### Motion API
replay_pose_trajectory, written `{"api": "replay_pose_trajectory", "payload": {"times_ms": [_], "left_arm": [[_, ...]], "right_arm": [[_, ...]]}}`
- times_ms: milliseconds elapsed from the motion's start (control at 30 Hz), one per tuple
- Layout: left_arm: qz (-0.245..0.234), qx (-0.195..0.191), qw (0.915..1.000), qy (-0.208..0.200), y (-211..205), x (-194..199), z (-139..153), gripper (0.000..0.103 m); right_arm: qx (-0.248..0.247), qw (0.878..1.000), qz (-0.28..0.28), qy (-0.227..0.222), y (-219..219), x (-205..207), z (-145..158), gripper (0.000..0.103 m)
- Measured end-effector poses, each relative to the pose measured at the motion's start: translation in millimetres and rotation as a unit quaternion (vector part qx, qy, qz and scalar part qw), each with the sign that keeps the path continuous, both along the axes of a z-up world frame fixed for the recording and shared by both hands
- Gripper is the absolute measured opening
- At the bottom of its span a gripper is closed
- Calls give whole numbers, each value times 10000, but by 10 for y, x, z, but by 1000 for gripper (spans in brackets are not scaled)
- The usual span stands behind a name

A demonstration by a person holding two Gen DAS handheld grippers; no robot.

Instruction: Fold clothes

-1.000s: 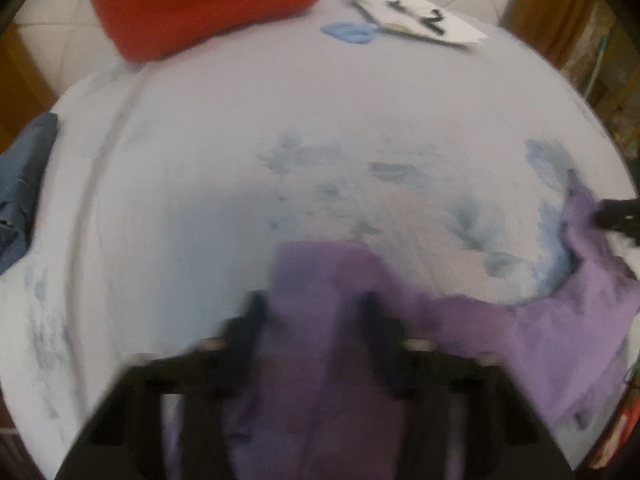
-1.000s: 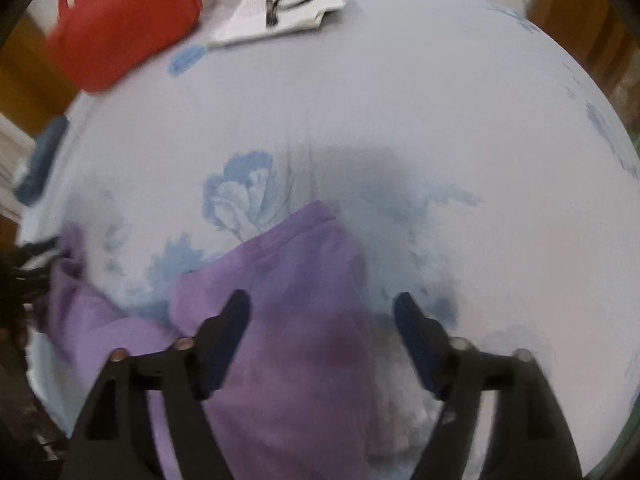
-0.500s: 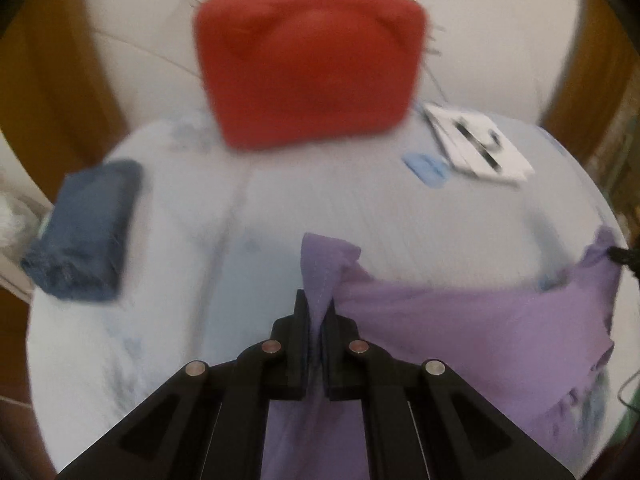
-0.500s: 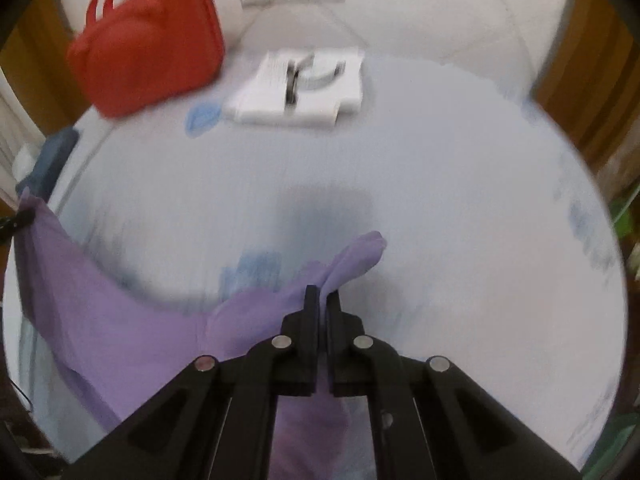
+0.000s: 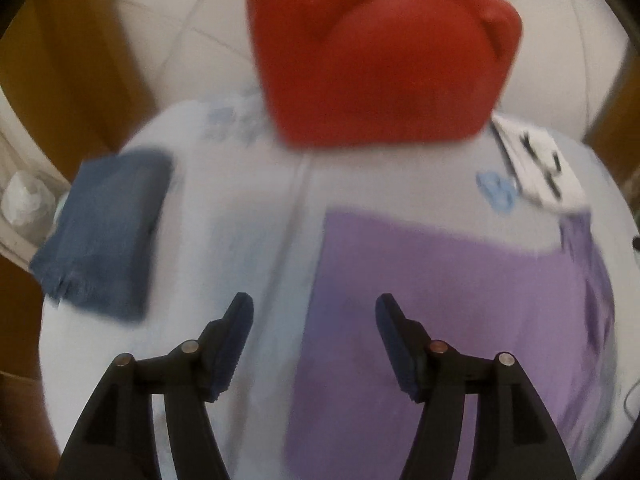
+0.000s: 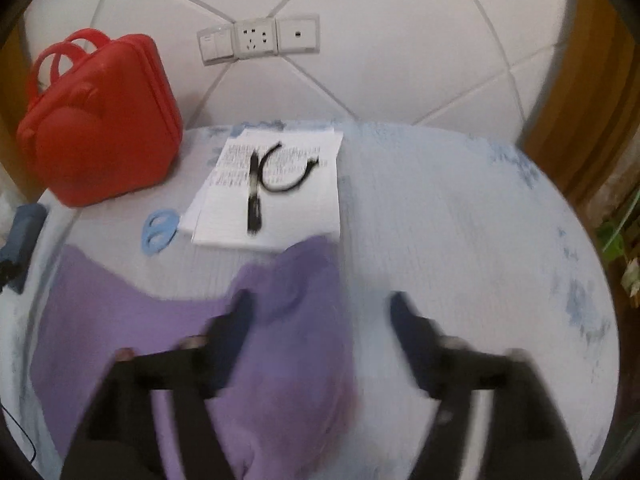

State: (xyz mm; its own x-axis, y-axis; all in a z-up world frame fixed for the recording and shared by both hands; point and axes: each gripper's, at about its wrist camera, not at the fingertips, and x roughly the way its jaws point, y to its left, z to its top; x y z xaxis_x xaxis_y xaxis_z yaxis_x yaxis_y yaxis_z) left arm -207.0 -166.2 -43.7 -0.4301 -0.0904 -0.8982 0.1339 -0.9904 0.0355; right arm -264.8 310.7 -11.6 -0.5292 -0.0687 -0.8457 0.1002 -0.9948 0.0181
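Observation:
A purple garment point(image 5: 448, 320) lies spread flat on the pale blue flowered tablecloth point(image 5: 248, 240); it also shows in the right wrist view point(image 6: 280, 340). My left gripper point(image 5: 314, 320) is open and empty above the garment's left edge. My right gripper point(image 6: 320, 316) is open and empty above the garment's right end, which is bunched up near the paper. Both views are blurred.
A red case point(image 5: 376, 48) stands at the table's back; it also shows in the right wrist view point(image 6: 100, 120). A folded blue denim piece point(image 5: 108, 228) lies at the left. White paper point(image 6: 272, 192) with a pen and black cord, and a blue ring point(image 6: 160, 230), lie behind the garment.
Both grippers were shut on the purple garment, lifting its ends. Now both have opened and let go, and the garment lies spread on the table.

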Motion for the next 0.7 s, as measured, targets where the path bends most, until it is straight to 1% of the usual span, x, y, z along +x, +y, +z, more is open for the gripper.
{"api": "replay_pose_trajectory", "payload": {"times_ms": [100,200,267,367,533,700], "left_arm": [[122,81,9997,-201,-139,443,-119,64],[295,186,9989,-298,-214,868,-247,64],[313,332,9983,-376,-205,1115,-344,64],[248,463,9972,-528,-127,1423,-479,64],[-72,668,9961,-565,113,1826,-561,64],[-652,766,9931,-601,505,2099,-616,67]], "right_arm": [[-371,9987,-147,-318,175,367,-144,73],[-606,9958,-302,-612,338,771,-288,73],[-743,9941,-314,-720,403,1127,-343,73],[-821,9926,-183,-875,388,1581,-407,73],[-901,9901,32,-1076,302,2279,-478,73],[-1035,9854,381,-1297,179,2864,-518,73]]}}
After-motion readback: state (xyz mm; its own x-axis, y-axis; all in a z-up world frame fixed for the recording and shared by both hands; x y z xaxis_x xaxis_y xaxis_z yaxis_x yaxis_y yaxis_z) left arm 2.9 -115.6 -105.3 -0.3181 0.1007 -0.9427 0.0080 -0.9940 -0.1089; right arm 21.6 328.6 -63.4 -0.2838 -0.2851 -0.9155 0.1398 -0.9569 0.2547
